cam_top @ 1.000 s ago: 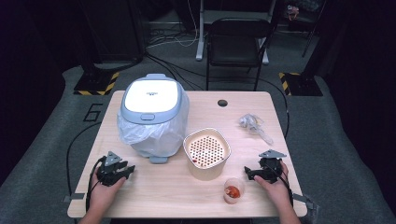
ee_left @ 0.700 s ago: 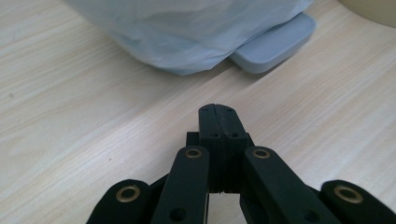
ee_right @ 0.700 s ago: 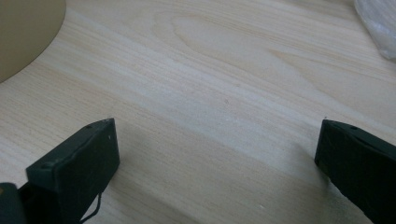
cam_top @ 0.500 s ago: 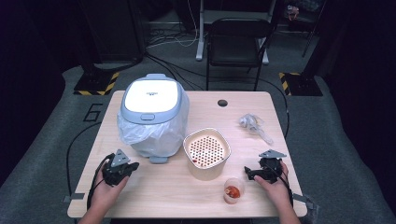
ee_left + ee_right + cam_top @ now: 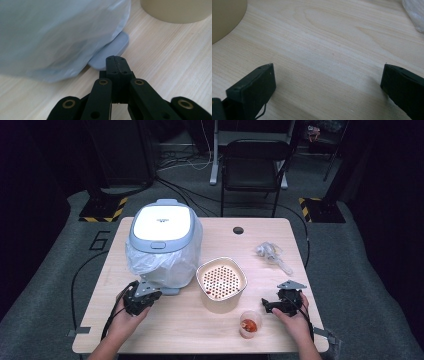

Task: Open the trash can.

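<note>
Wooden table point(image 5: 200, 330), high view: the left gripper point(image 5: 150, 298), jaws pressed together with nothing between them, points at the pedal of a grey-and-white lidded bin point(image 5: 162, 245) lined with a clear plastic bag point(image 5: 150, 265); the bin's lid is down, so its contents are hidden. To the gripper's right stands a beige colander bowl point(image 5: 221, 282) whose perforated insert carries a few red specks. The right gripper point(image 5: 267, 306), jaws spread, rests near the table's front edge; just to its left stands a small clear cup point(image 5: 249, 324) holding red-orange pieces. Ahead of it, well apart, lies a crumpled clear wrapper point(image 5: 271, 254).

Left gripper view: the closed jaw tips sit just short of the bin's grey foot pedal point(image 5: 112, 50), under the bulging bag point(image 5: 62, 35); the bowl's beige wall point(image 5: 175, 11) lies ahead to the right.

Right gripper view: the open jaws frame bare wood point(image 5: 324, 50), with the bowl's wall point(image 5: 224, 17) far left and the wrapper point(image 5: 414, 12) far right.
</note>
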{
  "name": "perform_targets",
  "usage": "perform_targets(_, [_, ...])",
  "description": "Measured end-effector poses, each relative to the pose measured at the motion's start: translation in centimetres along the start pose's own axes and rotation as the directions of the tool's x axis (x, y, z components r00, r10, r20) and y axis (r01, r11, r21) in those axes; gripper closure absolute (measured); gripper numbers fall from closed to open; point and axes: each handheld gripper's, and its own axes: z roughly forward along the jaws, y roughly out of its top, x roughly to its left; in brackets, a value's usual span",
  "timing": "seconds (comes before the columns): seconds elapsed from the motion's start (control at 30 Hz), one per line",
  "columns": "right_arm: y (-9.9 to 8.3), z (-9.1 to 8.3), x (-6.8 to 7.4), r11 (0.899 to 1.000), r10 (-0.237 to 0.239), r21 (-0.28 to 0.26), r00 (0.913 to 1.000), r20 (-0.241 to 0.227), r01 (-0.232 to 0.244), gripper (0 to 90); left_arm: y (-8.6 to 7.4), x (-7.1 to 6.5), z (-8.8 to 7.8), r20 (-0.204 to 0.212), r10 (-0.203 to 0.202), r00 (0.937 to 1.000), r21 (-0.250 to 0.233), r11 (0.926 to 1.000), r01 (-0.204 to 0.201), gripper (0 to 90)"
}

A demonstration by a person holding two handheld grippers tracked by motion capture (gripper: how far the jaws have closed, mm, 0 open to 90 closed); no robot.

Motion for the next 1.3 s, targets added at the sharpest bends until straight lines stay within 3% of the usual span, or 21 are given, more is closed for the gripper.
perform_targets(0.13, [0.0,0.0,0.0,1.0,0.0,0.0,1.0,0.0,0.0,0.0,1.1,-0.3,1.3,-0.006,0.029,0.9995,0.009,0.9995,-0.029,90.0])
perform_targets(0.17, [0.0,0.0,0.0,1.0,-0.002,0.0,1.0,-0.001,0.002,0.0,1.3,-0.5,1.7,-0.011,-0.01,0.9999,0.002,1.0,0.01,90.0])
perform_targets(0.37, [0.0,0.0,0.0,1.0,-0.002,0.001,1.0,-0.001,0.002,0.0,1.8,-0.5,2.7,-0.025,-0.004,0.9997,0.012,0.9999,0.005,90.0])
perform_targets(0.47, [0.0,0.0,0.0,1.0,-0.001,0.0,1.0,0.0,0.001,0.0,1.9,-0.6,3.2,-0.036,-0.024,0.9991,0.028,0.9993,0.025,90.0])
perform_targets(0.57, [0.0,0.0,0.0,1.0,-0.001,0.0,1.0,0.0,0.001,0.0,2.0,-0.4,3.5,-0.035,-0.007,0.9993,0.035,0.9993,0.008,90.0])
perform_targets(0.6, [0.0,0.0,0.0,1.0,-0.003,0.001,1.0,0.0,0.003,0.0,2.0,-0.5,3.7,-0.046,-0.027,0.9986,0.055,0.998,0.03,90.0])
perform_targets(0.67, [0.0,0.0,0.0,1.0,-0.003,0.001,1.0,0.0,0.003,0.0,2.1,0.0,4.0,-0.028,0.001,0.9996,0.05,0.9987,0.0,90.0])
perform_targets(0.73, [0.0,0.0,0.0,1.0,0.001,-0.001,1.0,0.0,-0.001,0.0,2.1,0.1,4.1,-0.018,0.003,0.9998,0.057,0.9984,-0.002,90.0])
perform_targets(0.77, [0.0,0.0,0.0,1.0,0.0,0.0,1.0,0.0,0.0,0.0,2.1,-0.1,4.1,-0.018,-0.022,0.9996,0.074,0.997,0.023,90.0])
perform_targets(0.8, [0.0,0.0,0.0,1.0,-0.002,0.001,1.0,0.0,0.002,0.0,2.2,-0.4,4.1,-0.053,-0.066,0.9964,0.081,0.9942,0.071,90.0])
perform_targets(0.87, [0.0,0.0,0.0,1.0,0.001,0.0,1.0,0.0,-0.001,0.0,2.4,-0.4,4.2,-0.056,-0.088,0.9946,0.094,0.9912,0.093,90.0])
perform_targets(0.9, [0.0,0.0,0.0,1.0,0.002,-0.001,1.0,0.0,-0.002,0.0,2.4,-0.4,4.2,-0.056,-0.088,0.9946,0.094,0.9912,0.093,90.0])
perform_targets(0.93, [0.0,0.0,0.0,1.0,0.002,-0.001,1.0,0.0,-0.002,0.0,2.5,-0.1,4.2,-0.026,-0.051,0.9984,0.105,0.9931,0.054,90.0])
perform_targets(0.97, [0.0,0.0,0.0,1.0,-0.002,0.0,1.0,0.0,0.002,0.0,2.5,0.0,4.3,-0.031,-0.036,0.9989,0.106,0.9936,0.039,90.0])
perform_targets(1.0, [0.0,0.0,0.0,1.0,-0.003,0.001,1.0,0.0,0.003,0.0,2.4,-0.5,4.4,-0.045,-0.071,0.9965,0.095,0.9926,0.075,90.0])
perform_targets(1.07, [0.0,0.0,0.0,1.0,0.002,0.0,1.0,0.0,-0.002,0.0,2.4,-0.9,4.4,-0.087,-0.094,0.9918,0.099,0.9898,0.102,90.0])
perform_targets(1.17, [0.0,0.0,0.0,1.0,0.002,0.001,1.0,0.0,-0.002,0.0,2.2,-1.2,4.5,-0.106,-0.079,0.9912,0.092,0.9918,0.089,90.0])
perform_targets(1.2, [0.0,0.0,0.0,1.0,0.0,0.0,1.0,0.0,0.0,0.0,1.9,-1.0,4.6,-0.084,-0.034,0.9958,0.07,0.9967,0.04,90.0])
perform_targets(1.3, [0.0,0.0,0.0,1.0,0.005,0.001,1.0,0.0,-0.005,0.0,1.4,-1.3,4.6,-0.107,-0.094,0.9898,0.036,0.9945,0.098,90.0])
